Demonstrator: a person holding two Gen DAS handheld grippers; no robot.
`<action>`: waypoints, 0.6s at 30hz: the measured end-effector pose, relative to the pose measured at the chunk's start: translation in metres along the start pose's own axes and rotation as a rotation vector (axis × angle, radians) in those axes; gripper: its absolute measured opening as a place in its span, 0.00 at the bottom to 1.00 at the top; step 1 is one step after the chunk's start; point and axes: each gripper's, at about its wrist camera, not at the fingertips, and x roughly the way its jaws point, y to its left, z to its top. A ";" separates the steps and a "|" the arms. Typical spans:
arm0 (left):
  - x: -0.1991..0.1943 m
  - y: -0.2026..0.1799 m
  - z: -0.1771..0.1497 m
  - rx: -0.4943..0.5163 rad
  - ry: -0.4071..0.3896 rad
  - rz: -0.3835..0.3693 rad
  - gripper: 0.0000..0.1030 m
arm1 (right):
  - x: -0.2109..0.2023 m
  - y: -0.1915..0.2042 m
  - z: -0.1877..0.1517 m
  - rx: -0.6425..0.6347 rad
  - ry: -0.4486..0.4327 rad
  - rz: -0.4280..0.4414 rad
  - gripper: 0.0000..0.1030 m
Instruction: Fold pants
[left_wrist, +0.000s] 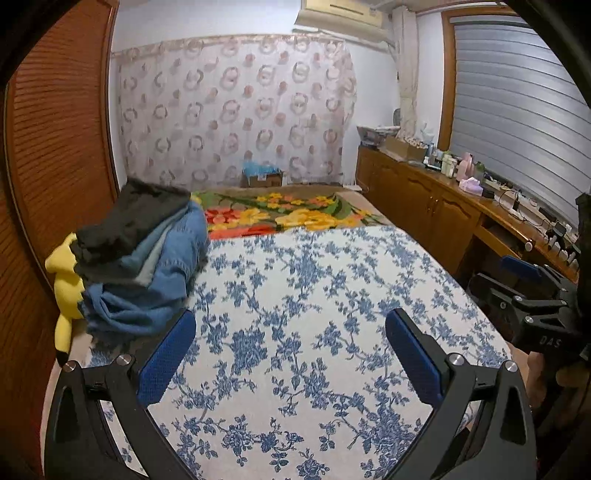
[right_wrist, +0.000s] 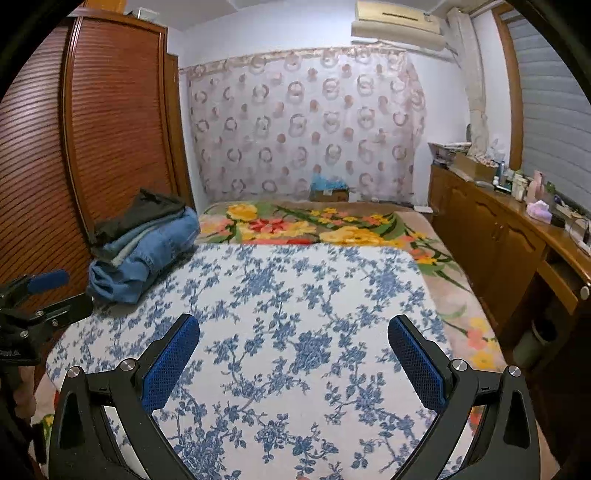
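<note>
Jaws of the left gripper (left_wrist: 290, 336) and the right gripper (right_wrist: 293, 341) both stand wide apart with nothing between their blue pads, each hovering over the blue-flowered white sheet (left_wrist: 314, 295); the right tool's body, seen from the left wrist, carries raised letters reading "DAS". Pants lie in a stacked pile (left_wrist: 144, 254) at the bed's far left beside a yellow plush toy (left_wrist: 66, 284), with a louvred wooden wardrobe (right_wrist: 110, 110), a floral blanket (right_wrist: 314, 225) and a cluttered wooden sideboard (left_wrist: 436, 192) around
</note>
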 end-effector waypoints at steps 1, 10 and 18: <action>-0.002 0.000 0.002 0.001 -0.006 0.000 1.00 | -0.003 -0.001 0.000 0.001 -0.005 -0.001 0.99; -0.033 0.000 0.020 0.007 -0.078 0.013 1.00 | -0.030 -0.002 0.006 -0.002 -0.075 -0.012 0.99; -0.054 0.001 0.025 0.008 -0.125 0.022 1.00 | -0.038 -0.001 0.001 -0.003 -0.120 -0.009 0.99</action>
